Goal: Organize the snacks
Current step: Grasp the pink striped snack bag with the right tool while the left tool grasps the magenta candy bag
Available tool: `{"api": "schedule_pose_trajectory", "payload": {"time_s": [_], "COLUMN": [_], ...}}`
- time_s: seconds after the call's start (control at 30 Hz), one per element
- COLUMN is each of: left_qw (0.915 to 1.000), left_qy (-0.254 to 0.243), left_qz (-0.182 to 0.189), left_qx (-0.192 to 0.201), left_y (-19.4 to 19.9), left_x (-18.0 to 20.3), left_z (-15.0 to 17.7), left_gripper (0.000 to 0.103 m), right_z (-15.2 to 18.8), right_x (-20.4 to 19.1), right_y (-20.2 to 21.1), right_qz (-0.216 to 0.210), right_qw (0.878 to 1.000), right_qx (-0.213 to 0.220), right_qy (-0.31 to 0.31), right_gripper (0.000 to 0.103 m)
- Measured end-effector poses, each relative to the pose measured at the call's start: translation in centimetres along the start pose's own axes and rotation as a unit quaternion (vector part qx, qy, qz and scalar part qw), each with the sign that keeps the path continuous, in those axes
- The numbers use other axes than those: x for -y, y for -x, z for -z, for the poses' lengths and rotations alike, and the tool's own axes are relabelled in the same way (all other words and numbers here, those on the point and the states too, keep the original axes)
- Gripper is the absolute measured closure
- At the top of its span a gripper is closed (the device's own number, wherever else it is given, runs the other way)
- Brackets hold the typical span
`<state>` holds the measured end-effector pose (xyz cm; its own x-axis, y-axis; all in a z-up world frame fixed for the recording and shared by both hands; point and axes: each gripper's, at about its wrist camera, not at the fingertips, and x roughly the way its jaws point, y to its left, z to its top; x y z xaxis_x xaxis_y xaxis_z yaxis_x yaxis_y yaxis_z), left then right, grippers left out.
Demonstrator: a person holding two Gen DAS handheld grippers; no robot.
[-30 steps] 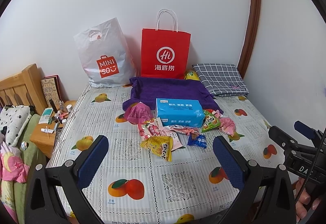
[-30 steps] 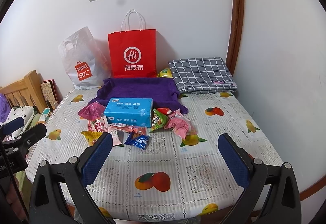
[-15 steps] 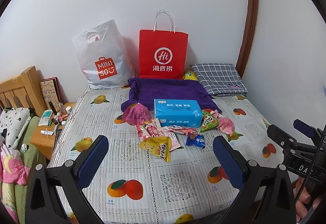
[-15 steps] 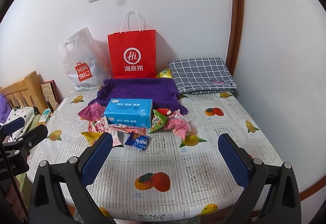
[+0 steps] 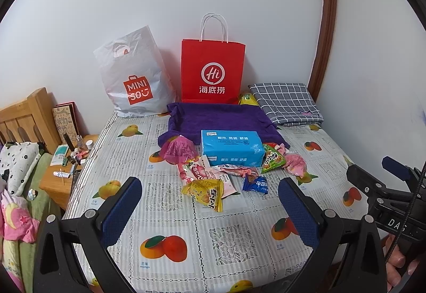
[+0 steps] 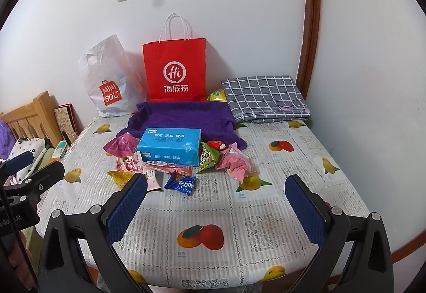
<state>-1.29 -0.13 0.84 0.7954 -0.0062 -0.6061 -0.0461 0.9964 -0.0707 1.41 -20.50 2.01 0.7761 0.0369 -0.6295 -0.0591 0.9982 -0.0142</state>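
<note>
Several snack packets lie in a loose heap mid-table: a yellow packet point(image 5: 206, 193), a small blue packet point(image 5: 255, 184) point(image 6: 182, 184), a green packet point(image 5: 273, 161) point(image 6: 209, 158), pink packets point(image 5: 178, 149) point(image 6: 235, 164). A blue tissue box point(image 5: 231, 150) point(image 6: 170, 146) sits just behind them. My left gripper point(image 5: 210, 209) hovers open over the near side of the table, nothing between its fingers. My right gripper point(image 6: 215, 209) is open too and holds nothing. Each gripper shows at the edge of the other's view.
A fruit-print cloth covers the table point(image 5: 186, 247). At the back stand a red paper bag point(image 5: 213, 70), a white plastic bag point(image 5: 133, 80), a purple towel point(image 5: 213, 120) and a folded checked cloth point(image 5: 285, 102). A cluttered wooden nightstand point(image 5: 64, 176) and a bed lie left.
Both grippers have barely shifted; the left view has drifted slightly, so the scene sits a little lower and leftward. Nothing on the table has moved.
</note>
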Motion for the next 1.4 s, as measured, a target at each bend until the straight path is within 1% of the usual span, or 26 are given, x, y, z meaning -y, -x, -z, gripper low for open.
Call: {"api": "schedule_pose_trajectory", "payload": {"time_s": [0.3,0.43,0.5,0.63,0.73,0.83,0.9,1.07,1.2,1.27,1.33,1.4], "left_qw": [1.0,1.0,1.0,0.9996,0.9989,0.998,0.9974,0.9964,0.9957,0.9954,0.9951,0.9947], "left_qy": [-0.001,-0.004,-0.004,-0.001,0.007,0.012,0.012,0.012,0.018,0.018,0.014,0.012], "left_qz": [-0.001,-0.001,-0.001,-0.007,-0.01,-0.012,-0.016,-0.028,-0.027,-0.027,-0.027,-0.029], "left_qx": [0.001,-0.002,-0.009,-0.026,-0.045,-0.06,-0.069,-0.079,-0.087,-0.09,-0.094,-0.098], "left_y": [-0.2,-1.2,-2.1,-4.7,-7.0,-9.2,-10.5,-13.3,-15.2,-16.0,-16.9,-17.3], "left_x": [-0.1,-0.6,-1.0,-2.0,-2.8,-3.7,-4.1,-5.1,-5.7,-5.8,-5.8,-5.7], "left_z": [0.0,0.1,0.3,0.7,1.1,1.4,1.7,1.8,1.7,1.6,1.5,1.4], "left_gripper": [0.0,0.0,0.0,0.0,0.0,0.0,0.0,0.0,0.0,0.0,0.0,0.0], "right_z": [0.1,0.1,0.0,0.1,0.3,0.7,1.0,2.0,2.1,1.8,1.3,0.9], "right_x": [-0.3,-0.8,-1.1,-1.1,-0.5,0.2,0.8,3.4,5.6,6.4,7.2,7.6], "right_y": [-0.2,-1.1,-1.9,-4.3,-6.4,-8.3,-9.6,-12.8,-15.9,-17.4,-18.8,-19.9], "right_qz": [-0.004,-0.015,-0.013,0.009,0.026,0.037,0.035,0.012,0.02,0.016,0.004,-0.006], "right_qw": [1.0,1.0,1.0,1.0,0.999,0.998,0.998,0.999,0.997,0.996,0.995,0.995], "right_qx": [0.003,0.001,-0.003,-0.017,-0.034,-0.04,-0.045,-0.053,-0.072,-0.082,-0.086,-0.089], "right_qy": [0.003,0.005,0.006,0.007,0.003,0.011,0.014,-0.007,-0.024,-0.032,-0.048,-0.054], "right_gripper": [0.001,0.001,0.001,0.001,0.001,0.001,0.001,0.001,0.002,0.003,0.009,0.011]}}
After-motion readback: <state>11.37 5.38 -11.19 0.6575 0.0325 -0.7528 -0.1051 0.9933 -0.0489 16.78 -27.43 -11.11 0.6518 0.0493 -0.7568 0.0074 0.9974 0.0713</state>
